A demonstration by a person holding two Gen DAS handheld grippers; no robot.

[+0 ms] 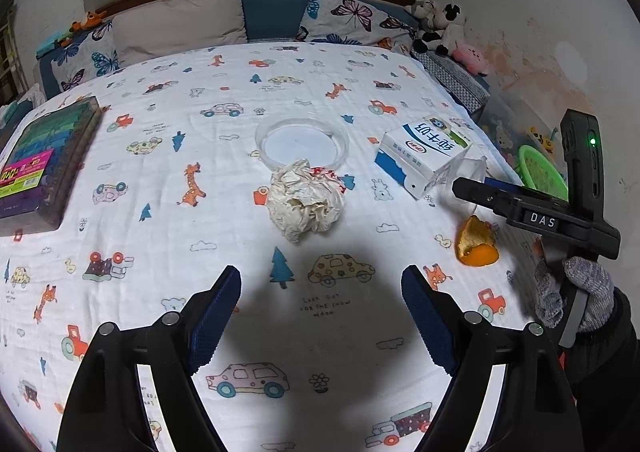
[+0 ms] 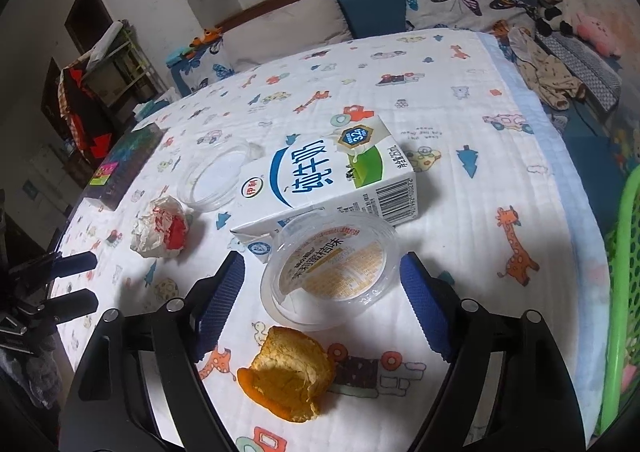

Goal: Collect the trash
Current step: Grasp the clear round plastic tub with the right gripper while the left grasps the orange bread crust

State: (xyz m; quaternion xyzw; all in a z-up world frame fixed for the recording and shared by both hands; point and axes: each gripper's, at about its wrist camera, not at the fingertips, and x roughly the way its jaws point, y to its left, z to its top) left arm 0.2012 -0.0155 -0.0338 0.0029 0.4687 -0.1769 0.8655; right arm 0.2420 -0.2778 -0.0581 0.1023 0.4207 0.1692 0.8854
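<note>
1. The left gripper [image 1: 321,316] is hovering above the bed sheet [image 1: 224,212], which is printed with cars, giraffes and trees. Its jaws are standing wide apart and nothing is lying between them.
2. A crumpled paper ball [image 1: 306,202], white with some red print, is lying on the sheet beyond the left gripper's tips. Its far side is touching or overlapping the rim of a clear round plastic lid [image 1: 302,144].
3. A milk carton [image 1: 426,152], white and blue with a green corner, is lying on its side to the right of the lid.
4. The right gripper [image 2: 322,292] is also standing wide open. Its blue fingertips [image 2: 416,284] are sitting on both sides of a clear plastic cup [image 2: 332,272] with an orange label, but the pads are not pressing it; a gap is showing on each side.
5. The cup is lying on its side, and its far edge is resting against the milk carton [image 2: 320,176].
6. A piece of orange peel [image 2: 288,376] is lying on the sheet just nearer than the cup, between the arms of the right gripper.
7. A green plastic basket [image 2: 624,292] is standing at the right edge of the bed.
8. A gloved hand [image 1: 576,292] is holding the right gripper's handle in the left wrist view.
9. A box of coloured items [image 1: 44,160] is lying at the left side of the bed, well apart from the trash.
</note>
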